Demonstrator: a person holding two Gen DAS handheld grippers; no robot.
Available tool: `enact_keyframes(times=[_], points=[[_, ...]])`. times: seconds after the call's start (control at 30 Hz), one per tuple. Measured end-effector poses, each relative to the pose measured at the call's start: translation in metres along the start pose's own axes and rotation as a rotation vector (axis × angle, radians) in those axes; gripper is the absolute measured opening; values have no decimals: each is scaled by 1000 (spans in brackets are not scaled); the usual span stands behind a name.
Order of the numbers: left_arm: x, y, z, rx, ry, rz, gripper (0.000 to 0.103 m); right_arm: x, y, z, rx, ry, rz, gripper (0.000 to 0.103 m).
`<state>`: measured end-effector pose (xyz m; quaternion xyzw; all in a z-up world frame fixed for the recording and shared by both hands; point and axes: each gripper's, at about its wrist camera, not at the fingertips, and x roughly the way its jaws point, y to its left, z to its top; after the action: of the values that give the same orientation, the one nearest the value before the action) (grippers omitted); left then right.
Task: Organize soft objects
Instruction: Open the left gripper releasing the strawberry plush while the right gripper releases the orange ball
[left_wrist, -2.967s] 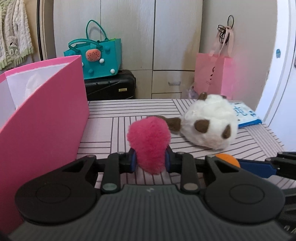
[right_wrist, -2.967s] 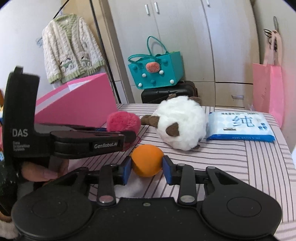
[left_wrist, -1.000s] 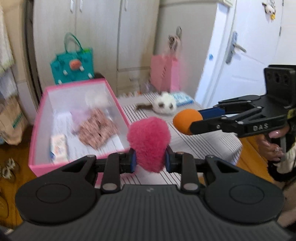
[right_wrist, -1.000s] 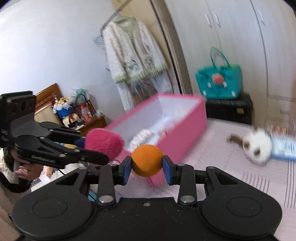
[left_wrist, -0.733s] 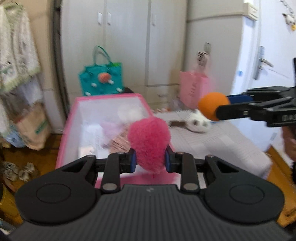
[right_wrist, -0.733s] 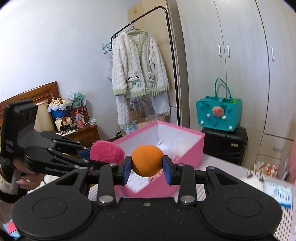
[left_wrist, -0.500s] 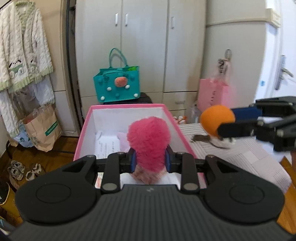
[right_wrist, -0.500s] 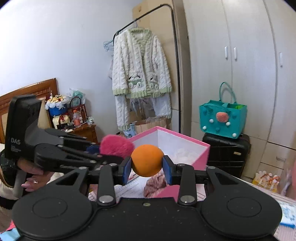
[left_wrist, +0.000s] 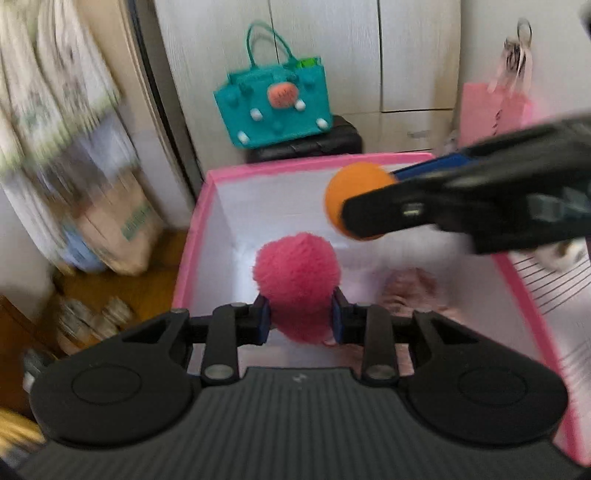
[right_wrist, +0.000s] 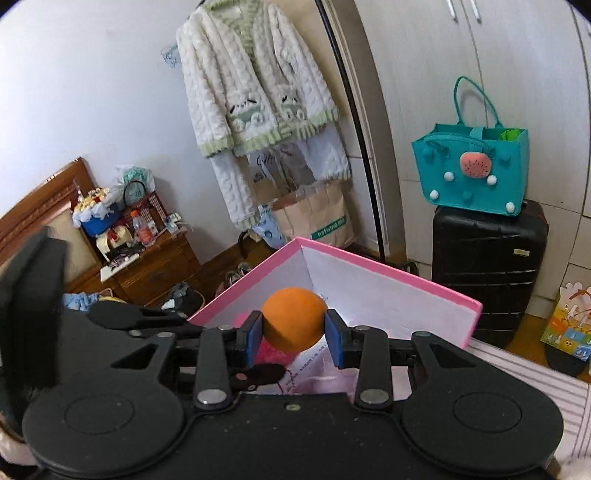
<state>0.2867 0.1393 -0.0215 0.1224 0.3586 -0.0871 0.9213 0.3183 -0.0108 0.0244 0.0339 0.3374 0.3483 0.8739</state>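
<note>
The left gripper pinches one fluffy magenta pompom between its blue pads, held above the open pink cardboard box with white inner walls; the figure for its opening creeps up only slightly, so I judge the release barely begun. The right gripper clamps one smooth orange foam ball over the same box, nearer its far corner. Judging by this, both soft things have reached the box but neither is dropped yet. Inside lies one crumpled pinkish cloth, already stowed; anything else within is too blurred to tell. One white plush toy waits on the striped table, so it remains to be fetched.
</note>
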Motion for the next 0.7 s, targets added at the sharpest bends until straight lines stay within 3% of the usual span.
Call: enact_keyframes(times=[0.1,0.23,0.37,0.47,0.7], points=[[1,-2,0,35,16,-14,30,20,-1,8,31,26,1,41],[15,8,6,-19,66,-12,31,44,-5,16,55,74,-15,41],[15,19,3,-84,86,-37,44,55,-9,17,107,103,-15,45],[8,18,1,-74,81,-66,57,50,-4,12,63,94,-33,46],[-26,13,-11,-51,40,-58,64,11,-4,5,73,34,-21,46]])
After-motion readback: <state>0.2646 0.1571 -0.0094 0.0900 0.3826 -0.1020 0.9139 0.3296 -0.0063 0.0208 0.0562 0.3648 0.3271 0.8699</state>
